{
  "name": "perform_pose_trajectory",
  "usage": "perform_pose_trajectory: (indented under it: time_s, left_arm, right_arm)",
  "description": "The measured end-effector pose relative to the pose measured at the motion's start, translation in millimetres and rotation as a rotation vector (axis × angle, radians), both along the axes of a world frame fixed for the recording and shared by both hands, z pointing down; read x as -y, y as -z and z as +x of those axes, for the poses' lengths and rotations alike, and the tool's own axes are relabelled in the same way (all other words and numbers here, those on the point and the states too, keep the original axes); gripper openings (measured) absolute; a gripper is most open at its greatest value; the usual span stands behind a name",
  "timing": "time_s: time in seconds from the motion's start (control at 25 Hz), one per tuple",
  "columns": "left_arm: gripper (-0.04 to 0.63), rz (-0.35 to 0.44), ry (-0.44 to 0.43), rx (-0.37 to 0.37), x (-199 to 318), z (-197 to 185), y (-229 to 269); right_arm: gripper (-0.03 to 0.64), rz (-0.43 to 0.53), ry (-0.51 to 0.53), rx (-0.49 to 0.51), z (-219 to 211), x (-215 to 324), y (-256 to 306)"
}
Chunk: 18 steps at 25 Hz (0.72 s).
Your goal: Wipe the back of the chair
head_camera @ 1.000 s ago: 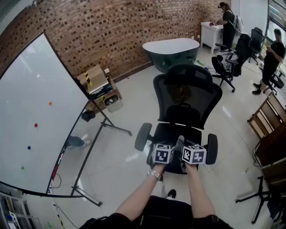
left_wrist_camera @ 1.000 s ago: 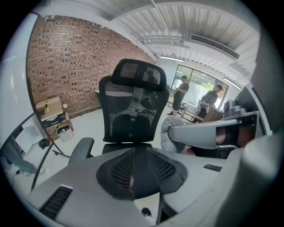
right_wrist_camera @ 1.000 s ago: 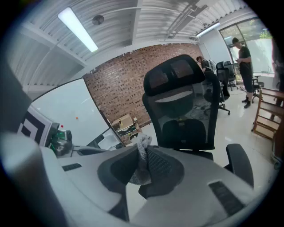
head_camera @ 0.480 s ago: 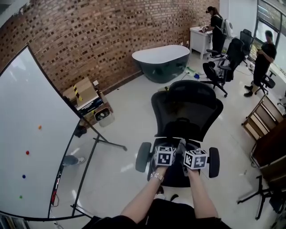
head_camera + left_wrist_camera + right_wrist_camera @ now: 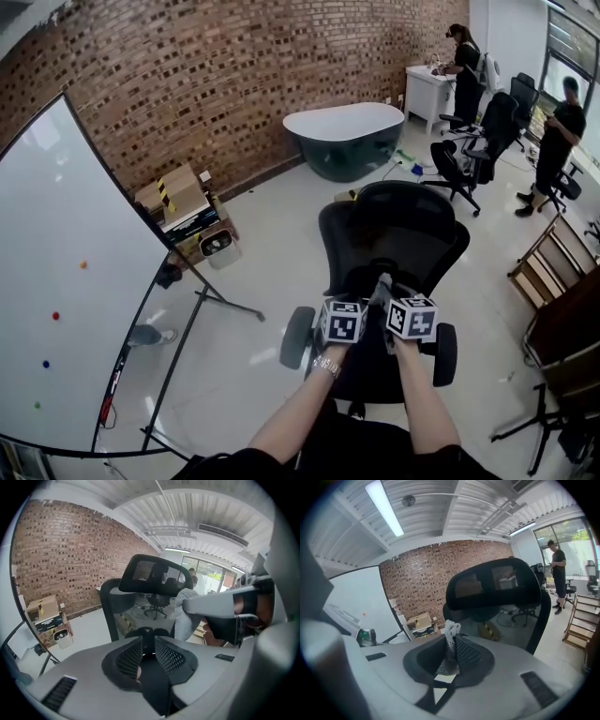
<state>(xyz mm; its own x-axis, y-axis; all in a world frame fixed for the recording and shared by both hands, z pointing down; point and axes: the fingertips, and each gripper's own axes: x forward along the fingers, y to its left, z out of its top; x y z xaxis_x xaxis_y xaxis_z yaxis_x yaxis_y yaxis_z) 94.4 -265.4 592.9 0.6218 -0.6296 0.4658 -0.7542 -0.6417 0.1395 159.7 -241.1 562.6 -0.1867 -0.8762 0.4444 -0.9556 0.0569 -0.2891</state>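
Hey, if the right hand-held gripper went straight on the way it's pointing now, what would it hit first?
Probably the black mesh office chair. The right hand-held gripper, shut on a grey knitted cloth, points toward its headrest and upper back. How far off that is remains unclear.

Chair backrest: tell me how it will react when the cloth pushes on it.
The see-through mesh backrest will probably flex slightly. It looks like a swivel office chair, so pushing may turn or roll it.

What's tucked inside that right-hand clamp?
A grey cloth, pinched in the right gripper, with its tip poking out above. The jaws cover its lower part, so its full size stays hidden.
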Motion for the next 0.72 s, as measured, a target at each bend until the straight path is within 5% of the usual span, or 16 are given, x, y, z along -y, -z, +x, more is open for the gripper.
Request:
perform_pose_trajectory:
  time_s: [0.2,0.44,0.72]
  left_arm:
    - [0.080,-0.021,0.040,-0.007,8,-15,0]
    - [0.080,-0.024,0.084,-0.007,13,-32,-2]
    - [0.080,-0.025,0.093,0.009,11,-41,-8]
  right_arm:
    - [0.052,0.083,0.107,-0.107,-25,66,44]
    - [0.052,0.163,0.107,-0.199,-31,148,96]
    - [0.052,0.160,-0.022,-0.270,47,177,110]
